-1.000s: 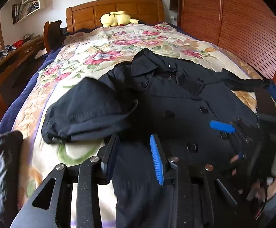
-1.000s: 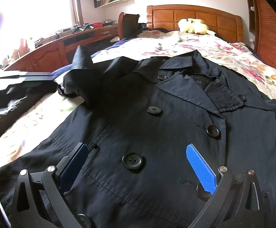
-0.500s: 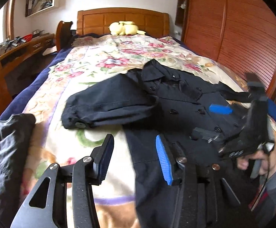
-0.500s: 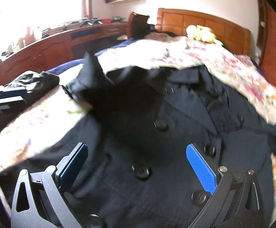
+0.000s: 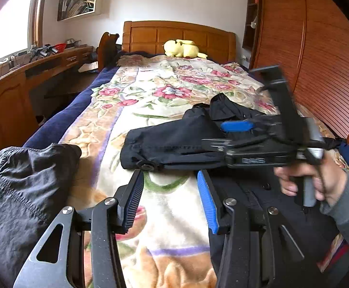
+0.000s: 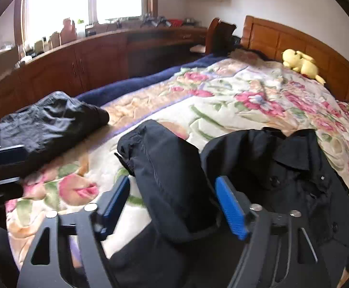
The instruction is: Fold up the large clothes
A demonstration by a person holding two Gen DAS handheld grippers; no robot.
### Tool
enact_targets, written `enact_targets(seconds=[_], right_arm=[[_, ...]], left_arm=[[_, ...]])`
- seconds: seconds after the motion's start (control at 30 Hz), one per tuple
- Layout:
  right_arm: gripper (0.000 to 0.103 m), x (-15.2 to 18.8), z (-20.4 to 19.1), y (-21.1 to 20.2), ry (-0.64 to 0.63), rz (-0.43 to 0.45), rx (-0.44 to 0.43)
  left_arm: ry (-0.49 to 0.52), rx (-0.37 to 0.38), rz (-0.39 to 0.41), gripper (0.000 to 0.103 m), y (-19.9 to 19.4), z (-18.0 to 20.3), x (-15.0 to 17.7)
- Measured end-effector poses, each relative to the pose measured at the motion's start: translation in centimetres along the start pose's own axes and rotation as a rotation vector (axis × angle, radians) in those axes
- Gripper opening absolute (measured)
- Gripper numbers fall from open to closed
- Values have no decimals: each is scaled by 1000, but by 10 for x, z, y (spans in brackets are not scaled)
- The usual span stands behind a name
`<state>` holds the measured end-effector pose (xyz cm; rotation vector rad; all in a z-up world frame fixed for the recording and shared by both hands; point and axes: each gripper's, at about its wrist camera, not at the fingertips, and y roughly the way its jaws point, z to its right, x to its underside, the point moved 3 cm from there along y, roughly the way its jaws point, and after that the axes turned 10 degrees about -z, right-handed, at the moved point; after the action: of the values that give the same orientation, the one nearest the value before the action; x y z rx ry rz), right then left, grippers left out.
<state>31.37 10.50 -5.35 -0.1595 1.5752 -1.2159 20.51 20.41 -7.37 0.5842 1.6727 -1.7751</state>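
Floral bedding (image 5: pixel 174 91) covers a wooden bed where a dark double-breasted coat (image 6: pixel 294 175) lies with its collar toward the headboard and one sleeve (image 6: pixel 164 172) doubled over and pointing out sideways. Seen from its own camera, the right gripper (image 6: pixel 172 204) hangs just over that sleeve, which runs straight ahead between its two blue fingers, the long axis in line with the tool and the cuff at the far end. The jaws have just been closing and now stand partly spread with the sleeve cloth between them; I cannot tell whether the pads actually press it. The left gripper (image 5: pixel 169 196) sits lower on the bed, half spread and pinching nothing, with bare blanket between its fingers; the cuff lies just ahead of its tips and the coat's body just off to its right. A second dark garment (image 5: pixel 23 192) is heaped at its left, well apart from the coat. The right gripper looks nearer the sleeve, so the next fold probably turns on it.
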Motion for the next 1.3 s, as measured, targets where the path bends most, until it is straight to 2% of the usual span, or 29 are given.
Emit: enact_targets(seconds=[0.07, 0.13, 0.23, 0.4, 0.5, 0.6, 0.73, 0.83, 0.9, 0.97, 1.0, 1.1, 1.17, 1.3], right_arm=[[33, -4, 3, 17, -5, -43, 14], [18, -5, 10, 25, -7, -63, 33], [9, -6, 15, 13, -3, -19, 10], [7, 5, 21, -34, -3, 95, 75], [7, 16, 38, -67, 21, 161, 125], [7, 32, 62, -91, 37, 177, 200], [8, 56, 97, -93, 110, 105, 282], [18, 75, 115, -83, 163, 11, 335], [30, 84, 119, -77, 196, -20, 374], [55, 89, 117, -76, 221, -19, 365], [58, 90, 113, -77, 232, -13, 354], [60, 89, 101, -78, 236, 13, 266], [60, 88, 85, -80, 200, 23, 201], [60, 84, 48, -69, 108, 33, 124]], left_arm=[[-2, 5, 4, 48, -2, -2, 1], [0, 6, 5, 48, -2, -3, 1], [1, 15, 7, 48, -3, -2, 2], [11, 38, 13, 49, -2, 7, -2], [27, 54, 17, 49, 0, 18, -5], [40, 71, 14, 49, 3, 29, -7], [54, 86, 9, 49, 6, 40, -10], [59, 95, 7, 50, 9, 47, -13], [63, 102, 4, 50, 10, 50, -13], [64, 108, 1, 50, 11, 52, -11], [64, 111, 0, 50, 11, 53, -11], [55, 116, -6, 50, 11, 52, -7], [54, 111, -11, 50, 10, 50, -6], [52, 97, -13, 51, 8, 45, -2]])
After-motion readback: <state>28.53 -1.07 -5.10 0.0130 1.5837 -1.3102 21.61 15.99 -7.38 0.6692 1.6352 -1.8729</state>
